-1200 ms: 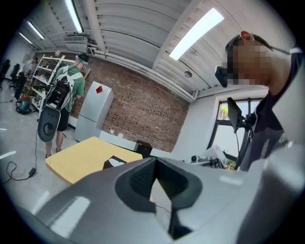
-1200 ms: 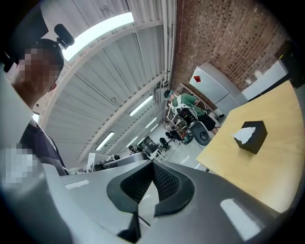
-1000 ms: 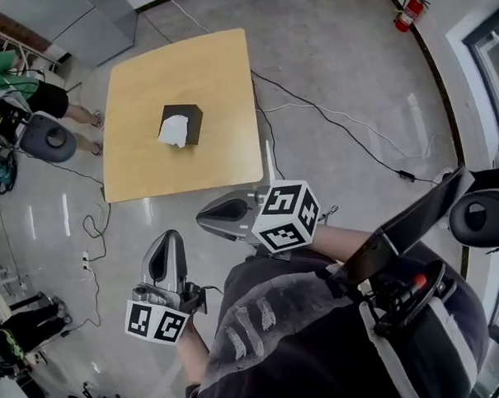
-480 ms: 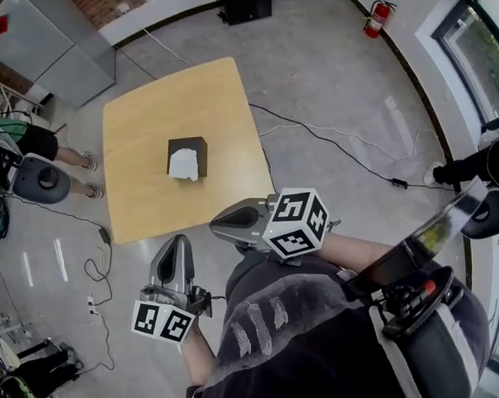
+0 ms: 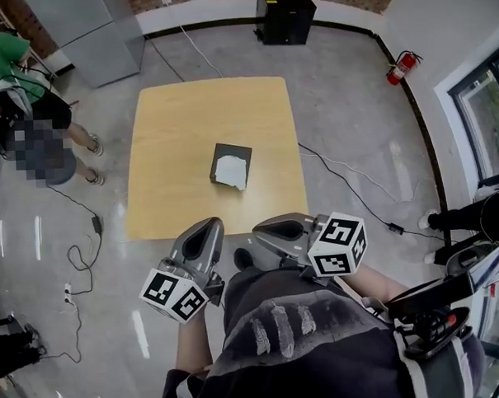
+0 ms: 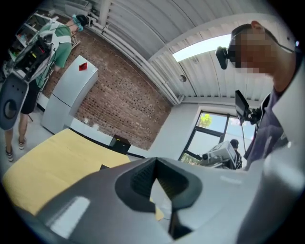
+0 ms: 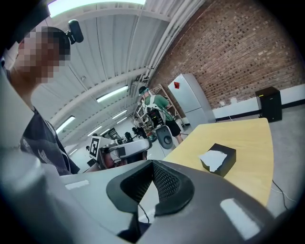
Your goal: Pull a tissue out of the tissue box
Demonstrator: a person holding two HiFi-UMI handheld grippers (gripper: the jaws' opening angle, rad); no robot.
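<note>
A black tissue box (image 5: 231, 165) with a white tissue (image 5: 229, 170) sticking out of its top stands near the middle of the wooden table (image 5: 172, 131). Both grippers hover over the floor just short of the table's near edge, well apart from the box. My left gripper (image 5: 208, 229) points toward the table, jaws shut and empty. My right gripper (image 5: 261, 229) lies beside it with its tip pointing left, also shut with nothing in it. In the right gripper view the box (image 7: 228, 155) and tissue (image 7: 212, 158) sit ahead on the table, past my right gripper (image 7: 151, 190). In the left gripper view, my left gripper (image 6: 159, 190) hides almost all of the box.
A person in green (image 5: 4, 60) stands by equipment at the far left. A grey cabinet (image 5: 94, 32) and a black box (image 5: 284, 15) stand against the far wall, with a fire extinguisher (image 5: 400, 64) to the right. Cables (image 5: 347, 169) run across the floor.
The table and box have come nearer and now sit centred ahead. Both grippers moved forward toward the table's near edge, the left one swinging right to beside the right one.
</note>
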